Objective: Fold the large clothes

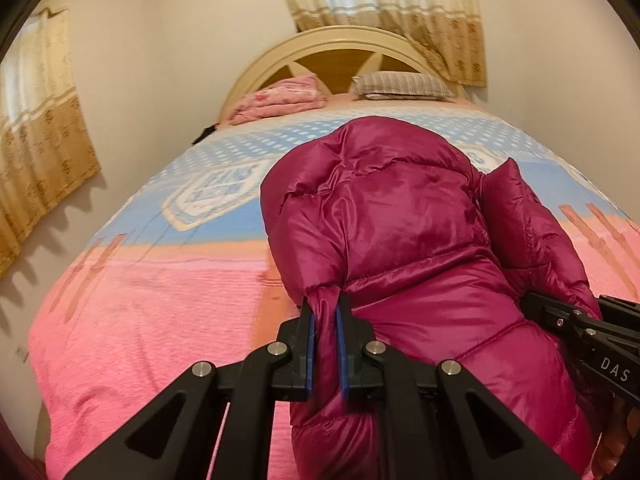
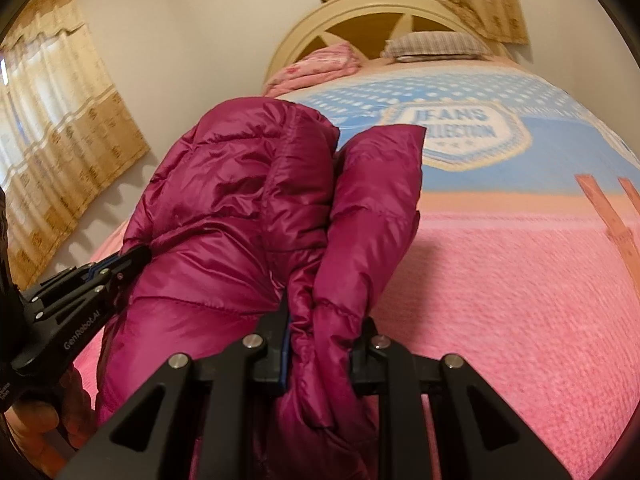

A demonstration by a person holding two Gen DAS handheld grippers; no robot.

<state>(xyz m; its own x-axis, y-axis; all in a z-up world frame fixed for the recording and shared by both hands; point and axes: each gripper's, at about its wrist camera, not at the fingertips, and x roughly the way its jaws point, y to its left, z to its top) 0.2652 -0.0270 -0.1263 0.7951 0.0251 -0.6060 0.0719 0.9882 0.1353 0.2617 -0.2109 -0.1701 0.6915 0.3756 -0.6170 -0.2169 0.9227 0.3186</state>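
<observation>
A magenta puffer jacket lies bunched lengthwise on the bed, its near end lifted. My left gripper is shut on a gathered edge of the jacket, with fabric pinched between the blue pads. In the right wrist view, my right gripper is shut on a thicker fold of the jacket, which hangs down past the fingers. The left gripper shows there at the jacket's left side, held by a hand. A sleeve lies folded along the jacket's right side.
The bed has a pink and blue cover with open room on both sides of the jacket. A striped pillow and a folded pink blanket lie by the headboard. A wall with curtains runs along the left.
</observation>
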